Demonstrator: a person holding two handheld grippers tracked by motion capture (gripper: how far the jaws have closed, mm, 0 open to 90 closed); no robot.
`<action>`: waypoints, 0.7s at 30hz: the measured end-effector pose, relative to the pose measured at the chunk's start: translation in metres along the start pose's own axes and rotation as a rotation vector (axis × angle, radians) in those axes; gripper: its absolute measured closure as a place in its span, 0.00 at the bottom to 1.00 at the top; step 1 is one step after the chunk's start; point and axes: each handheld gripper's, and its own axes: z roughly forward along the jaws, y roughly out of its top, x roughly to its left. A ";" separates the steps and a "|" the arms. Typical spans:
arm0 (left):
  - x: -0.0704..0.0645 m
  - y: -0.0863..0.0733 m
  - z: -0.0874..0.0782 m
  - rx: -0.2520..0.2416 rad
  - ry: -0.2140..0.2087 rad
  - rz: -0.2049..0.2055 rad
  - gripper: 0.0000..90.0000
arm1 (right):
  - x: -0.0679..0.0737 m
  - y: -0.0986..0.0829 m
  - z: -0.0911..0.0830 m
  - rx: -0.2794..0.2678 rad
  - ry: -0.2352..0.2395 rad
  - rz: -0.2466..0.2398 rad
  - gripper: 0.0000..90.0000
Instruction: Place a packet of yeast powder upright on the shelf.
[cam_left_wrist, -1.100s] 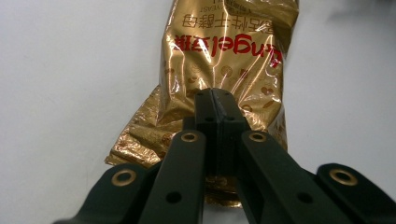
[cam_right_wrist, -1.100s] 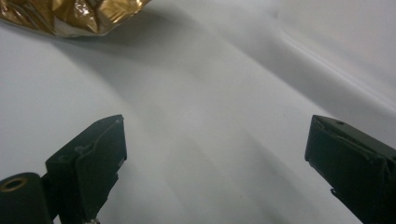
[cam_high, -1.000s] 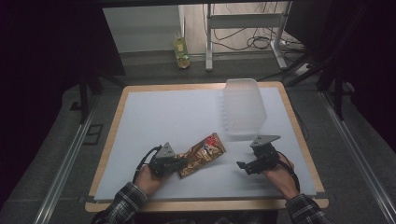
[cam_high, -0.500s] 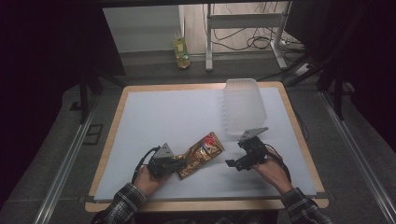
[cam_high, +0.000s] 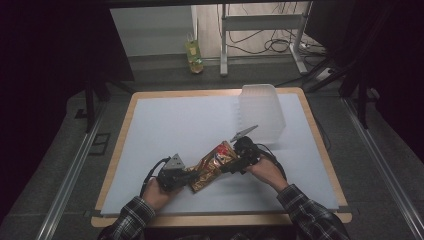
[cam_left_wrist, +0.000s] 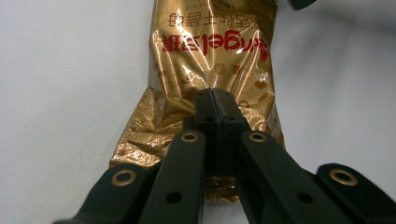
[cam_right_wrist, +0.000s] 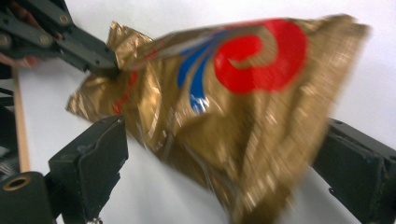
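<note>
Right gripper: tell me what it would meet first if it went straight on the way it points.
The gold snack bag. The right gripper has its jaws open on either side of it, so going on would likely bring the bag between them. Beyond it, the left gripper is shut on the bag's far end.

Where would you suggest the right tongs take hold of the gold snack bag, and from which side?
Probably the free far end of the gold snack bag, approached opposite the left tongs, which pinch the crumpled near end. The right tongs already straddle that flat end, jaws open on either side.
</note>
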 end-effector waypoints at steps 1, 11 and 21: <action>0.000 0.000 0.000 -0.001 -0.001 0.001 1.00 | 0.000 0.003 0.004 0.005 0.019 0.010 0.09; 0.000 -0.001 -0.001 0.001 -0.002 0.010 1.00 | 0.003 0.029 0.021 0.067 0.135 0.068 0.13; -0.001 -0.001 -0.003 0.007 0.000 0.030 1.00 | 0.002 0.040 0.020 0.129 0.115 0.049 0.50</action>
